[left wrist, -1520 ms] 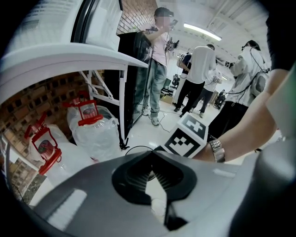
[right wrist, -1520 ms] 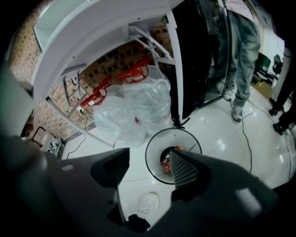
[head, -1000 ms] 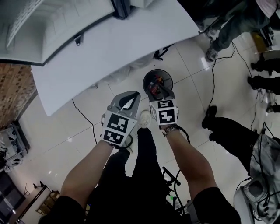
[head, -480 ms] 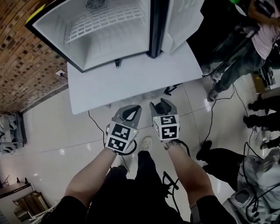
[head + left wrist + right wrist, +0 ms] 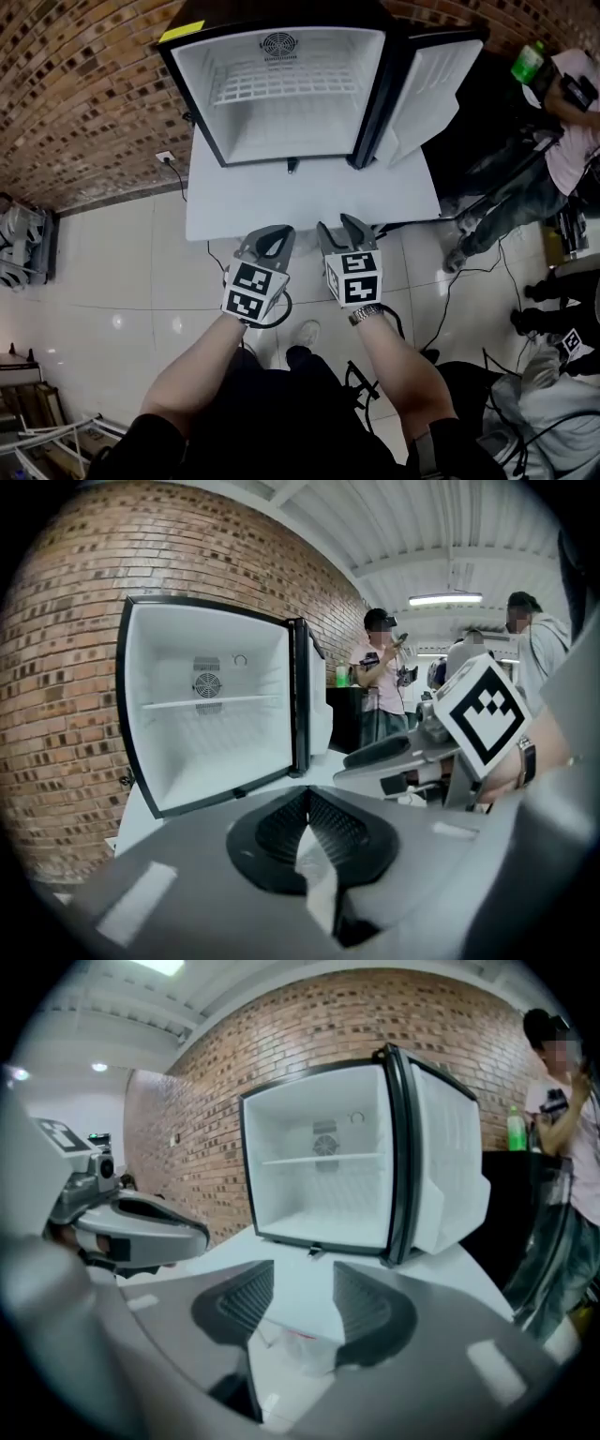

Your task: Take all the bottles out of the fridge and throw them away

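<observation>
A small black fridge (image 5: 281, 112) stands on a white table (image 5: 309, 202) with its door (image 5: 427, 94) swung open to the right. Its white inside (image 5: 211, 733) holds one wire shelf, and I see no bottles in it (image 5: 323, 1194). Both grippers hang side by side in front of the table's near edge, pointing at the fridge. My left gripper (image 5: 272, 242) is shut, its pads meeting at the tips (image 5: 307, 799), with nothing in it. My right gripper (image 5: 342, 234) is open, with only the table showing in the gap between its pads (image 5: 302, 1288).
A brick wall (image 5: 84, 84) runs behind and left of the fridge. A green bottle (image 5: 528, 62) stands on a dark counter at the right, beside a person in a pink shirt (image 5: 572, 112). More people and black cables (image 5: 441, 281) fill the tiled floor on the right.
Both grippers have risen from over a black bin on the floor to table height in front of the fridge. The bin has dropped out of view and the whole open fridge has come in.
</observation>
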